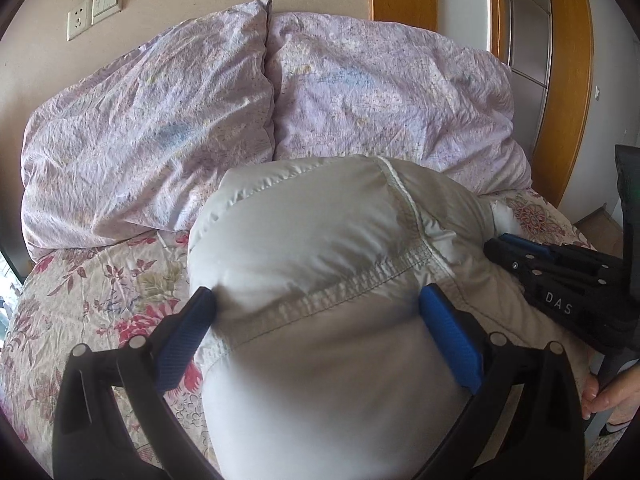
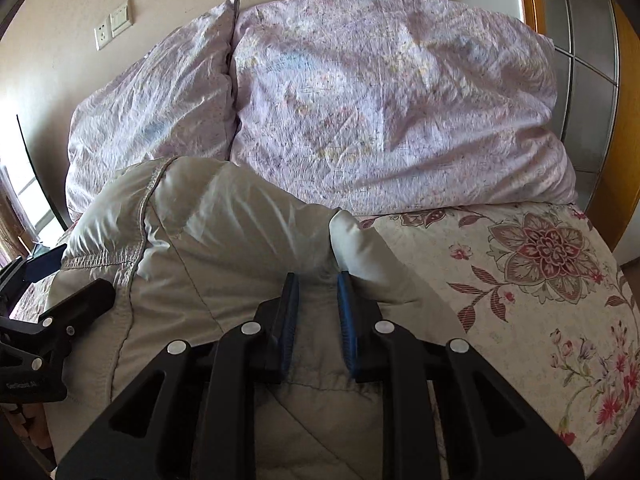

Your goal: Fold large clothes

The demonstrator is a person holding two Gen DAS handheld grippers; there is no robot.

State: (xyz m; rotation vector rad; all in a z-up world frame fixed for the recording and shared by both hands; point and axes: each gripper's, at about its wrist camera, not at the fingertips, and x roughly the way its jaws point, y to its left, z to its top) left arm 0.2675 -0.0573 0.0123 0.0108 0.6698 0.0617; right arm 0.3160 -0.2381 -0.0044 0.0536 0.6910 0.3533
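A puffy pale grey padded jacket (image 1: 312, 248) lies bunched on the flowered bedspread (image 1: 100, 280). My left gripper (image 1: 316, 300) is wide open, its blue-padded fingers on either side of a thick fold of the jacket. My right gripper (image 2: 318, 284) is nearly closed and pinches a fold of the jacket (image 2: 224, 220) near its right edge. The right gripper also shows in the left wrist view (image 1: 560, 276), at the jacket's right side. The left gripper shows at the left edge of the right wrist view (image 2: 60, 312).
Two lilac pillows (image 1: 148, 120) (image 1: 392, 92) lean against the beige wall behind the jacket. A wall socket and switch (image 1: 94, 8) are at upper left. A wooden door frame and wardrobe (image 1: 560, 80) stand at right. The bedspread (image 2: 540, 280) lies bare to the right.
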